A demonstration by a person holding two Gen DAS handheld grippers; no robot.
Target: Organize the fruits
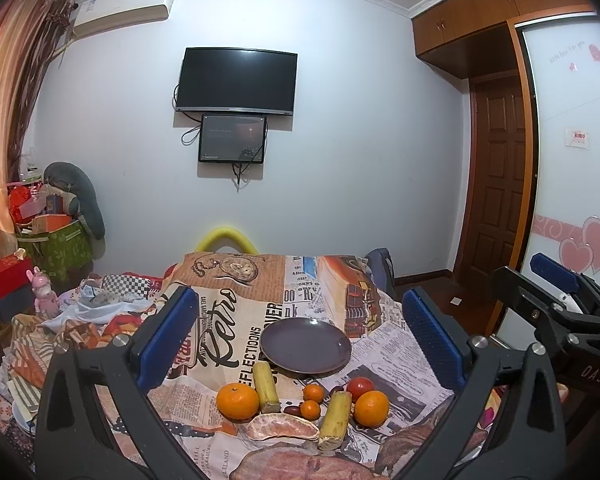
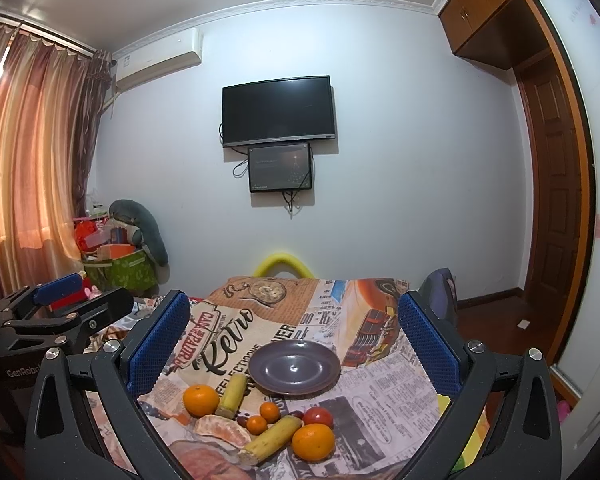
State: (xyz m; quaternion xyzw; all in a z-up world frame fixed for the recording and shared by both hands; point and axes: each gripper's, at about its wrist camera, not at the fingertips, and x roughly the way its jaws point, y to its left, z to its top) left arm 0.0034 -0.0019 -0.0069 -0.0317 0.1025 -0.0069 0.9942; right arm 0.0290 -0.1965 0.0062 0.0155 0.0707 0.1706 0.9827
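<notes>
An empty dark plate (image 1: 306, 345) (image 2: 295, 367) sits on a newspaper-print cloth. In front of it lie two oranges (image 1: 237, 401) (image 1: 371, 408), two small tangerines (image 1: 313, 393) (image 1: 310, 409), a tomato (image 1: 360, 387), two yellow-green cane pieces (image 1: 266, 387) (image 1: 335, 420), a peeled citrus segment (image 1: 281, 428) and dark red dates (image 1: 292, 409). My left gripper (image 1: 300, 340) is open and empty, above and behind the fruit. My right gripper (image 2: 296, 344) is open and empty too; it shows at the right of the left wrist view (image 1: 556, 300).
The cloth-covered table (image 2: 380, 380) drops off at the far edge near a yellow foam loop (image 1: 227, 236). Cluttered bedding and boxes (image 1: 52, 248) lie to the left. A wardrobe and door (image 1: 500, 184) stand right. A TV (image 1: 237, 81) hangs on the wall.
</notes>
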